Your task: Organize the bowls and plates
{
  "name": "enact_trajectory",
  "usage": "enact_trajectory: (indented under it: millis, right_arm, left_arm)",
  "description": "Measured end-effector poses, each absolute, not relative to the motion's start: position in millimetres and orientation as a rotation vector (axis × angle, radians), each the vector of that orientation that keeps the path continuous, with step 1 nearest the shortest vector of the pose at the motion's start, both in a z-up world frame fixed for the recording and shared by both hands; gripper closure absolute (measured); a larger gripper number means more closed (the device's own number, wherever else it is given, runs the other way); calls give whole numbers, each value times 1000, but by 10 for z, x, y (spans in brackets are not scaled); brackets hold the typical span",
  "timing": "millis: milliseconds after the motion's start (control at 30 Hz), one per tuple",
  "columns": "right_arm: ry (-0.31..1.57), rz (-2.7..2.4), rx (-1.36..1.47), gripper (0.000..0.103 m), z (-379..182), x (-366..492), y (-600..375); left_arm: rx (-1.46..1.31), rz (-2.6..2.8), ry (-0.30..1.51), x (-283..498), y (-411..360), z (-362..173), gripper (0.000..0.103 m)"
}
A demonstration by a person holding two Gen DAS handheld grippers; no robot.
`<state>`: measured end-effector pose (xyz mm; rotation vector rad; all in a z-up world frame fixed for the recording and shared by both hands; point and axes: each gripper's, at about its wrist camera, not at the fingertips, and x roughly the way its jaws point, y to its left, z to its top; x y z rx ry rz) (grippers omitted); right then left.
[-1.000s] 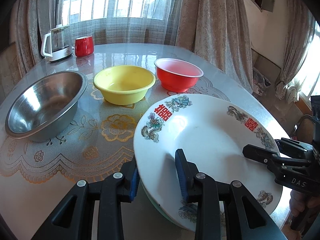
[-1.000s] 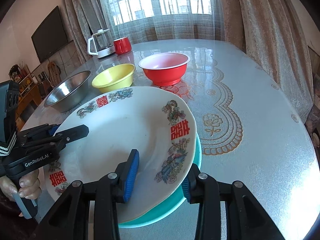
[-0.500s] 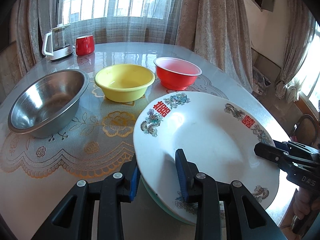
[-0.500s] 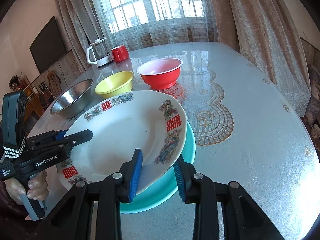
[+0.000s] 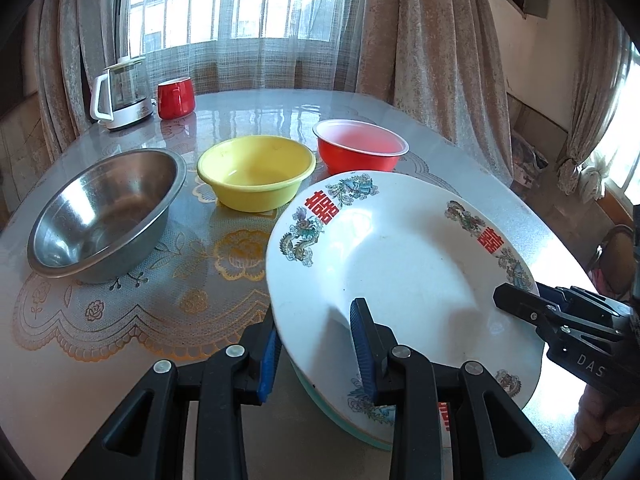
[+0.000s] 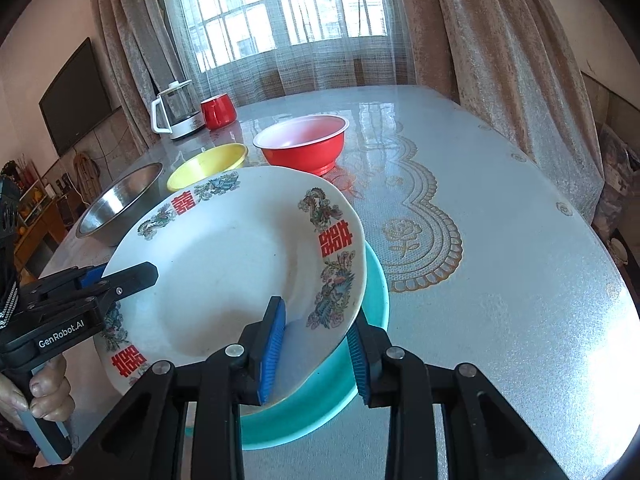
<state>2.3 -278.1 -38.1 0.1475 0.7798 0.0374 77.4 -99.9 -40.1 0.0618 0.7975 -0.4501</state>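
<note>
Plate (image 5: 404, 264) rim pinched by both grippers — left (image 5: 318, 354), right (image 6: 316, 350) — teal dish (image 6: 320, 404) beneath, open table (image 6: 500, 280) rightward.

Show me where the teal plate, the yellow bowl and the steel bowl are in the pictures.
teal plate (image 6: 376, 280): right wrist view, on its bare right rim.
yellow bowl (image 5: 256, 168): left wrist view, on its inside floor.
steel bowl (image 5: 104, 208): left wrist view, on its inside wall.

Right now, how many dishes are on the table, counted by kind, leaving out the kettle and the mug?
Bowls: 3, steel bowl, yellow bowl, red bowl
Plates: 2, white patterned plate above the teal plate
Total: 5
</note>
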Motion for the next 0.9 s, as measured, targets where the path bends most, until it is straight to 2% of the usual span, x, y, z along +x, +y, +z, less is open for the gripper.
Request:
enact_trajectory:
  millis: [900]
  right_arm:
    - [785,-62,144,64,-221,-91,-2762]
  left_arm:
    - [10,-447,789,611,-831,-337,64]
